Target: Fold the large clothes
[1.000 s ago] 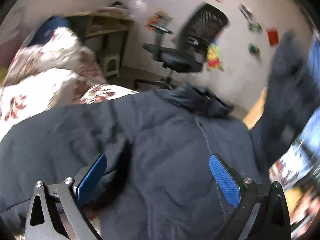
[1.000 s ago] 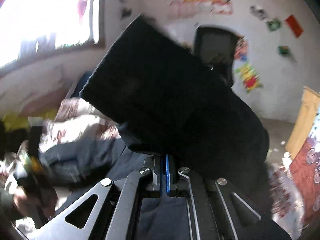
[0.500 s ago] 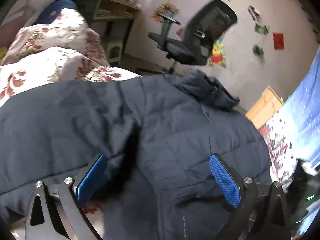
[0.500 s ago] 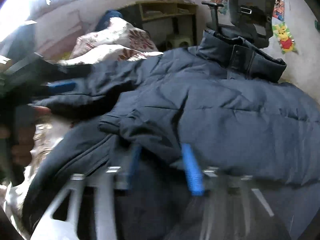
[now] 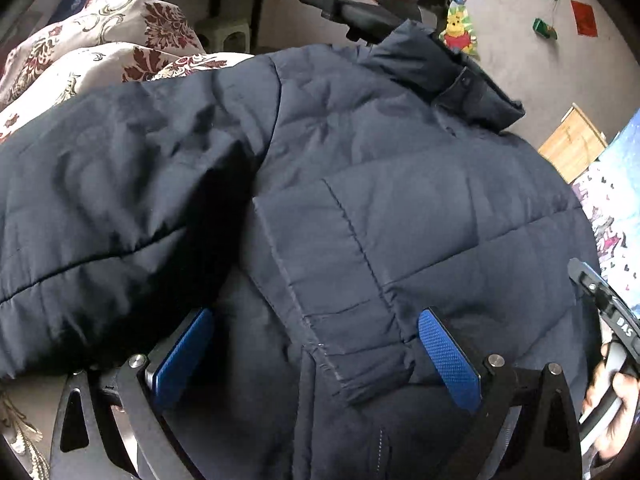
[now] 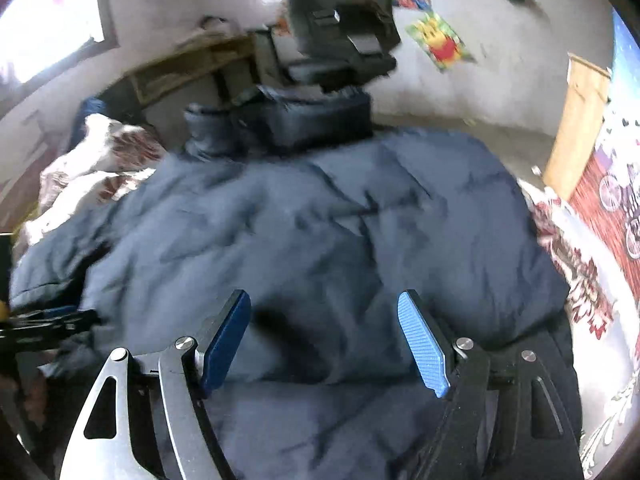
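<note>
The right tongs (image 6: 324,340), pinched shut on a sleeve a second ago, now stand spread and empty over the navy jacket (image 5: 380,208) lying on the floral bed (image 5: 100,56), left tongs (image 5: 316,356) spread too, so that fold looks laid.

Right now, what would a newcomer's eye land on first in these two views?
The big navy puffer jacket fills both views, spread over a floral bedspread, collar toward the far wall. Next, the blue pads of the left tool and right tool, both open just above the fabric. Behind stands a black office chair and a Winnie-the-Pooh poster.
</note>
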Demonstrator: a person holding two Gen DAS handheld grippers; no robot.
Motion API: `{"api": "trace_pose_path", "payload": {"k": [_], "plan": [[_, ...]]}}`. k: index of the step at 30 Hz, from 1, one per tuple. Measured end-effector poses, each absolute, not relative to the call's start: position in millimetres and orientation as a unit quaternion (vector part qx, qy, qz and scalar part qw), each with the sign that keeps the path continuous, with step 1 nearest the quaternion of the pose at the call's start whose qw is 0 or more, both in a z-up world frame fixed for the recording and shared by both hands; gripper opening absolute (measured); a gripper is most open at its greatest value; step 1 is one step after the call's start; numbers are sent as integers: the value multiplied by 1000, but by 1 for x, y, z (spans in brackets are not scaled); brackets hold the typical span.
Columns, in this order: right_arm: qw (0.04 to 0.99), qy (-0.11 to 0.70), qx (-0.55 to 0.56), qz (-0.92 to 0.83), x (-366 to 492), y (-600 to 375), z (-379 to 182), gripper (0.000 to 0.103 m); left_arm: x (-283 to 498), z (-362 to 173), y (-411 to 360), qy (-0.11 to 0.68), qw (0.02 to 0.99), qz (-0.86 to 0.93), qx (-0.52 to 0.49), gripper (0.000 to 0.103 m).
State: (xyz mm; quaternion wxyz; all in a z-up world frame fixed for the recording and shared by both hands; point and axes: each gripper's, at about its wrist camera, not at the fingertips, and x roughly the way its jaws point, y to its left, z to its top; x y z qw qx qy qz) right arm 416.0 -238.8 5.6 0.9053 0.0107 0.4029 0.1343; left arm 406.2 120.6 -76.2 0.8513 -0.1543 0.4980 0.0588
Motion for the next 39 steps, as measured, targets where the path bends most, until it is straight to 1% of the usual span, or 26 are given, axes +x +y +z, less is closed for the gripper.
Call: {"api": "trace_pose_path", "payload": {"k": [5, 10, 15, 19, 24, 27, 30, 34, 37, 39], "plan": [[903, 413, -25, 114, 420, -219, -26, 73, 406, -82, 114, 499, 855, 66, -129, 103], [909, 401, -20, 109, 420, -217, -28, 73, 392, -71, 120, 484, 860, 56, -154, 103], [921, 363, -17, 140, 404, -199, 1, 74, 367, -51, 134, 462, 865, 60, -185, 103], [920, 336, -42, 198, 390, -162, 22, 77, 321, -27, 153, 409, 884, 85, -211, 103], [905, 327, -56, 268, 379, -113, 33, 78, 251, -12, 201, 371, 869, 169, -280, 103], [898, 323, -73, 291, 371, -90, 32, 78, 215, -11, 229, 362, 848, 211, -324, 103], [893, 321, -93, 301, 366, -71, 27, 78, 185, -9, 250, 339, 836, 257, -347, 103], [886, 337, -85, 307, 366, -59, 16, 78, 161, -8, 281, 308, 819, 304, -377, 103], [882, 354, -85, 299, 368, -52, 3, 78, 148, -25, 308, 291, 789, 289, -457, 103], [881, 360, -90, 293, 367, -50, -5, 78, 145, -34, 319, 283, 776, 285, -486, 103]]}}
